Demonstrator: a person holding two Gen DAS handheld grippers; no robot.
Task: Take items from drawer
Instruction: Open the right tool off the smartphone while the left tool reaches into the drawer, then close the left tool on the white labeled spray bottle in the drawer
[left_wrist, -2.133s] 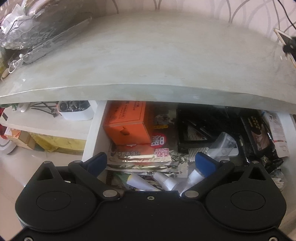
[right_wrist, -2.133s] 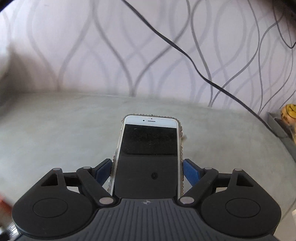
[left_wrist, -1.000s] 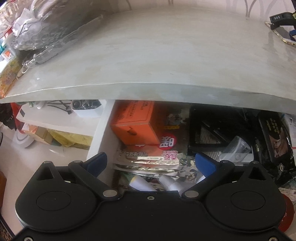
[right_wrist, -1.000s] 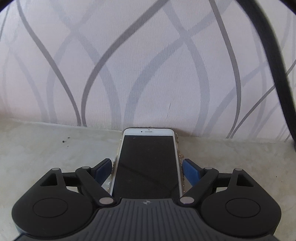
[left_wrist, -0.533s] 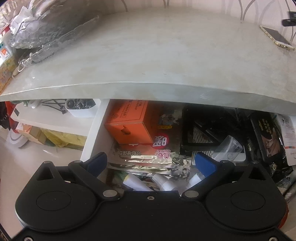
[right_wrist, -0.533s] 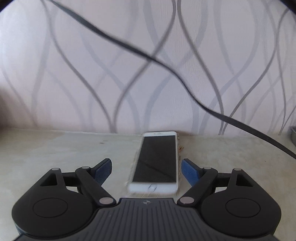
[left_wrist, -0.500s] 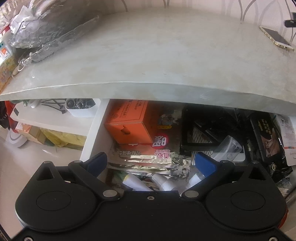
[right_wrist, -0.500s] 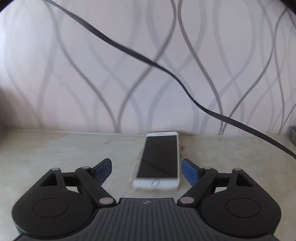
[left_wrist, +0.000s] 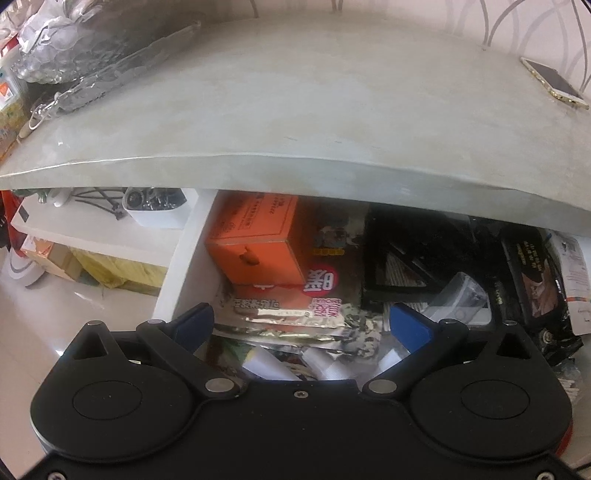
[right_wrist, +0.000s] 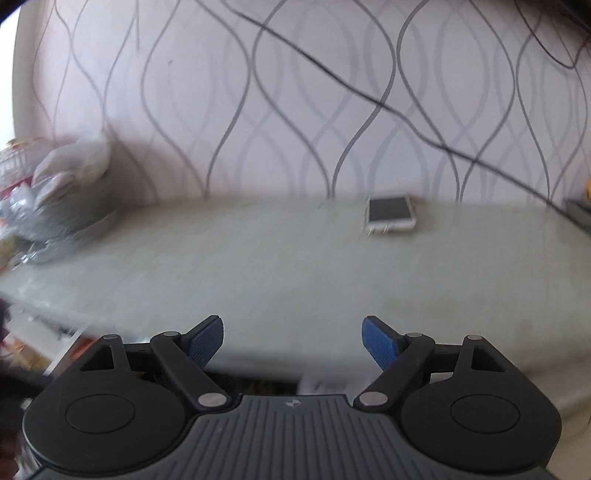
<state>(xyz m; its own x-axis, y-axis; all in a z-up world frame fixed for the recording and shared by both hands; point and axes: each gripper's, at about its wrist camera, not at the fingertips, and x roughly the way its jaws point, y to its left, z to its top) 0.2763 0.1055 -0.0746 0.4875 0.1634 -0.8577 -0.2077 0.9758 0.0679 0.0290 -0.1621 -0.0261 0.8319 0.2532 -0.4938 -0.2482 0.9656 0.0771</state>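
Note:
The open drawer (left_wrist: 184, 254) under the grey marble top (left_wrist: 295, 110) is packed: an orange box (left_wrist: 255, 240), a foil sachet (left_wrist: 291, 310), a black frame (left_wrist: 399, 266), a clear plastic case (left_wrist: 461, 299) and a black pouch (left_wrist: 535, 273). My left gripper (left_wrist: 301, 325) hovers open over the foil sachet, holding nothing. A white phone (right_wrist: 390, 214) lies flat on the top near the wall, also seen as the phone (left_wrist: 554, 86) at the far right in the left wrist view. My right gripper (right_wrist: 293, 338) stands open and empty above the top's front edge, well short of the phone.
A glass dish with crumpled wrappers (left_wrist: 74, 55) stands at the top's left end, blurred as the dish (right_wrist: 62, 206) in the right wrist view. Black cables (right_wrist: 369, 92) hang across the patterned wall. A white lower shelf (left_wrist: 96, 229) with a small tub sits left of the drawer.
My right gripper has pulled back from the phone, which now lies far off by the wall instead of between the fingers. The left gripper has barely moved.

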